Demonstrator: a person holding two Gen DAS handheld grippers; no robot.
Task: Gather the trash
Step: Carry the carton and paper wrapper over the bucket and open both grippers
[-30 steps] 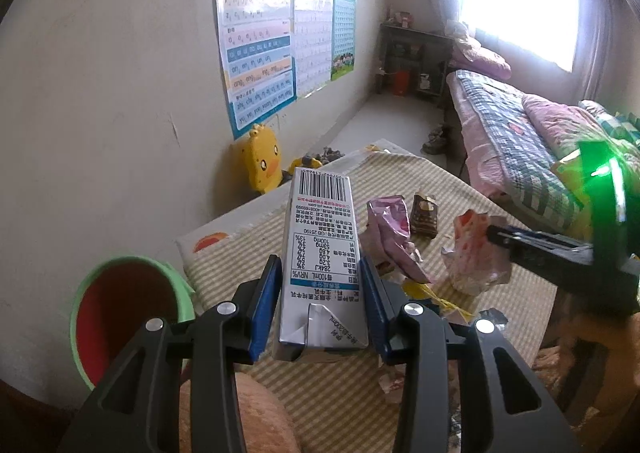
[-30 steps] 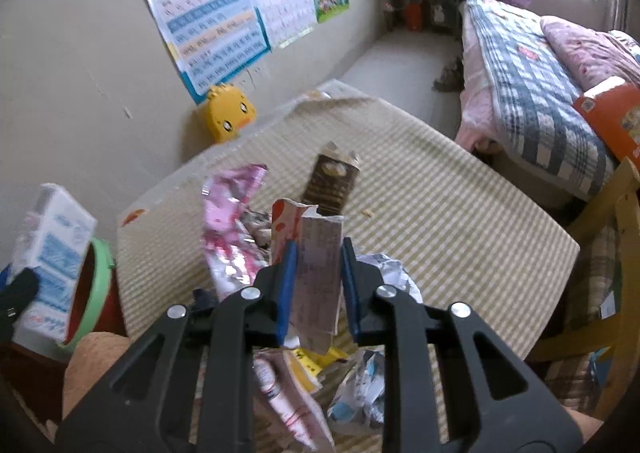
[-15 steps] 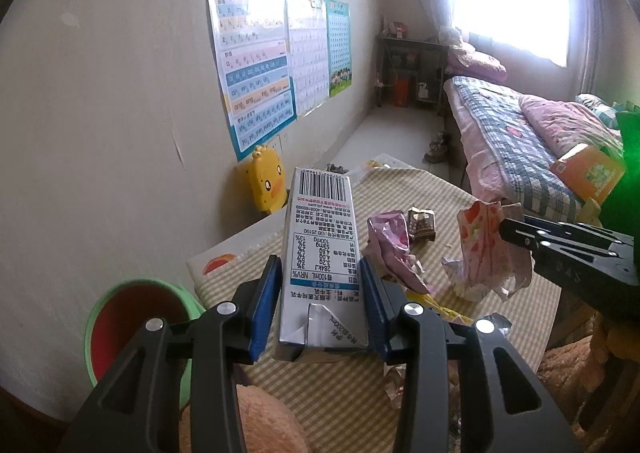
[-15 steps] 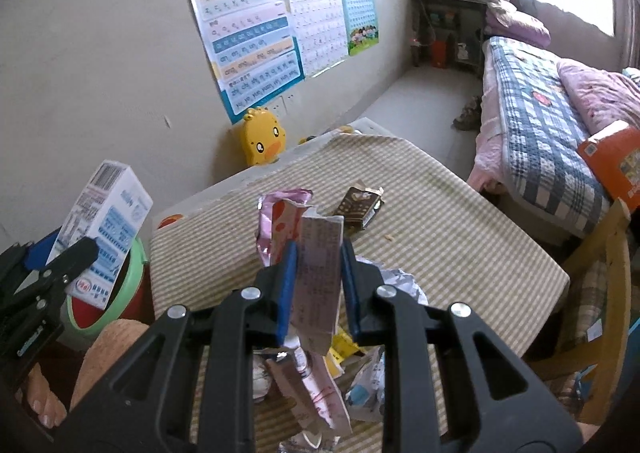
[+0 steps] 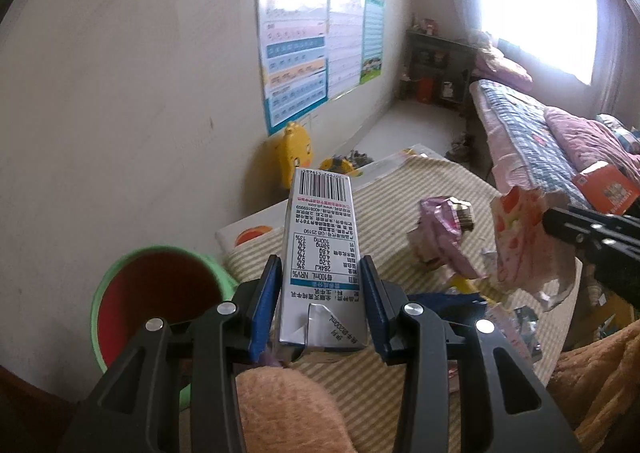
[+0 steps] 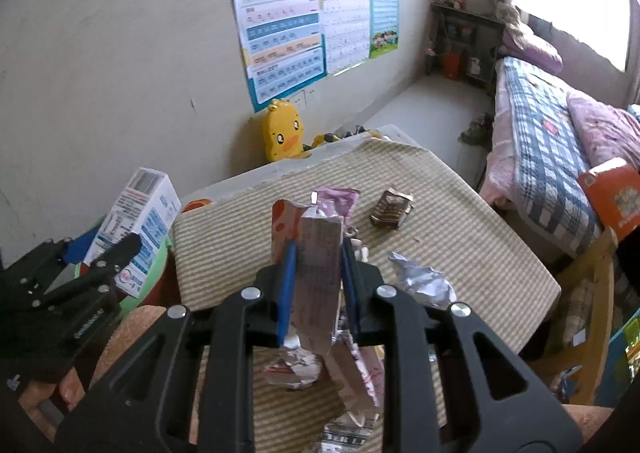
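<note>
My left gripper is shut on a white milk carton with a barcode, held above the table's left edge beside a green bin with a red inside. The carton also shows in the right wrist view, over the bin. My right gripper is shut on a pink and red snack wrapper, held above the striped table. That wrapper also shows in the left wrist view. A pink wrapper, a brown wrapper and crumpled foil lie on the table.
A yellow duck toy stands by the wall behind the table. Posters hang on the wall. A bed with an orange box is at the right. A wooden chair stands at the table's right edge.
Both grippers have risen and pulled back from the table with their loads still held. The bin now shows larger below the carton.
</note>
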